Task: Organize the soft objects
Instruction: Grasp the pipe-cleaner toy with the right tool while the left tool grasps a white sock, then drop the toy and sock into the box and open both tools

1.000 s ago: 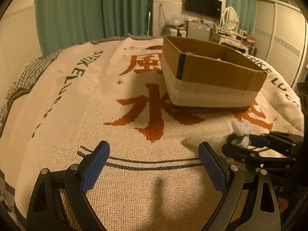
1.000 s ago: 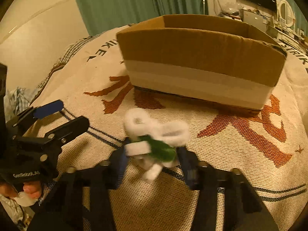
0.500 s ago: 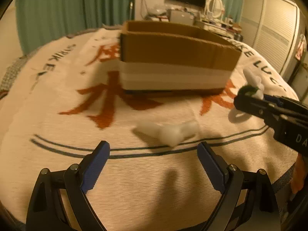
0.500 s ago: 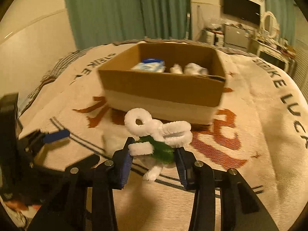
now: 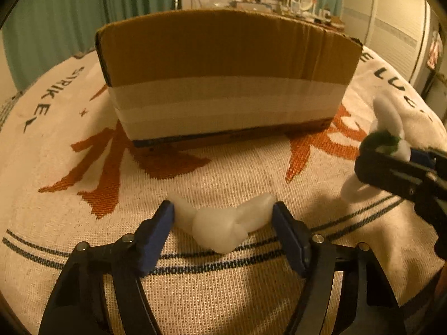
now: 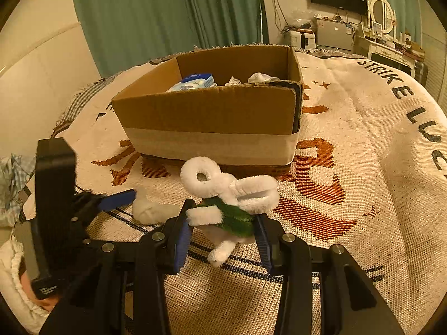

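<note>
Item one: my left gripper [image 5: 223, 217] sat low over the woven blanket [image 5: 223, 293], its blue pads [image 5: 159, 229] closed in on either end of a white knotted soft lump [image 5: 223, 229]; both pads touched it, the lump resting on the cloth.

Item two: my right gripper [image 6: 223, 231] was clenched on a white-and-green pipe-cleaner figure [image 6: 229, 195], lifted off the blanket, its loops rising above my fingertips.

Item three: cardboard box [image 6: 212, 111], open-topped, stood directly ahead of both tools, near; a blue-white packet [image 6: 195, 81] and pale soft things [image 6: 259, 77] lay inside.

Item four: green curtains [image 6: 167, 14] hung beyond the box.
</note>
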Available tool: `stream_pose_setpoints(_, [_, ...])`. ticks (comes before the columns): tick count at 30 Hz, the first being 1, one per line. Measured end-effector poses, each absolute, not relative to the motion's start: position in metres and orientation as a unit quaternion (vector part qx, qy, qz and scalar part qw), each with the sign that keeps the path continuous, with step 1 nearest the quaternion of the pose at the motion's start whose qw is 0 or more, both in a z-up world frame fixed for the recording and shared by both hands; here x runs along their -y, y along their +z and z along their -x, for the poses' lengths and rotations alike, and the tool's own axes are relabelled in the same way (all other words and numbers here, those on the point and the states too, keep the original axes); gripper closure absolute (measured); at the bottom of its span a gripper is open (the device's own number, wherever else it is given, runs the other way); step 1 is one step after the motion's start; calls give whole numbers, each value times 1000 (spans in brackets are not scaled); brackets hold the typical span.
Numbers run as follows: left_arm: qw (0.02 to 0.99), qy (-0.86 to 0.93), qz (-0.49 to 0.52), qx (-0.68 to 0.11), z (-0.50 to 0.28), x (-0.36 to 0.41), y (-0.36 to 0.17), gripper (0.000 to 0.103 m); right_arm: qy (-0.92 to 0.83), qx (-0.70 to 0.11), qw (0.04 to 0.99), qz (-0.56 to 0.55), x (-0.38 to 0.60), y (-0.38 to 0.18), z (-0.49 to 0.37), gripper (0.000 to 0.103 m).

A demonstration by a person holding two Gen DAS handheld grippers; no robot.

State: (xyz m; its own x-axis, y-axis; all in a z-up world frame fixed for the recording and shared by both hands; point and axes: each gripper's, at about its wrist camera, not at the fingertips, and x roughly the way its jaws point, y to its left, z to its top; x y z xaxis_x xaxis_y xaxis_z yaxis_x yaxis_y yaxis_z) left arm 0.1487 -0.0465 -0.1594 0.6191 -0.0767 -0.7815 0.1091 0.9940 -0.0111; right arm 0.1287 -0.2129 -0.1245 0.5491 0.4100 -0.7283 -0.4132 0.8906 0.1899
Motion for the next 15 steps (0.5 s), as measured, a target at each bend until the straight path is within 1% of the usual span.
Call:
stream_pose_setpoints(1, [901,-53,-19,-430,-146,47,-158,44,233,-413,880,2,212,-125,-129,63])
stream_pose_setpoints(2, [903,-55,-21,-425,-143,47,-157,51,232,-413,881,1,213,-125,-129,63])
stream_pose_setpoints(3, [905,-58,-24,-422,-140,47,-155,57,230,-412,882,0,213,-124,-129,63])
stream_pose_setpoints(4, [905,-58,-24,-420,-137,46,-154,59,227,-411,883,0,213,-124,-129,63])
stream_pose_setpoints(6, [906,-59,-18,-419,-134,41,-152,68,226,-411,883,-2,214,-124,-128,63])
stream_pose_setpoints(8, [908,-63,-7,-414,-129,34,-146,73,224,-410,884,-1,214,-122,-127,63])
stream_pose_setpoints(9, [908,-66,0,-413,-125,31,-143,79,223,-409,885,0,214,-122,-125,63])
stream_pose_setpoints(15, [911,-77,1,-405,-110,31,-133,90,218,-399,891,-5,216,-113,-111,63])
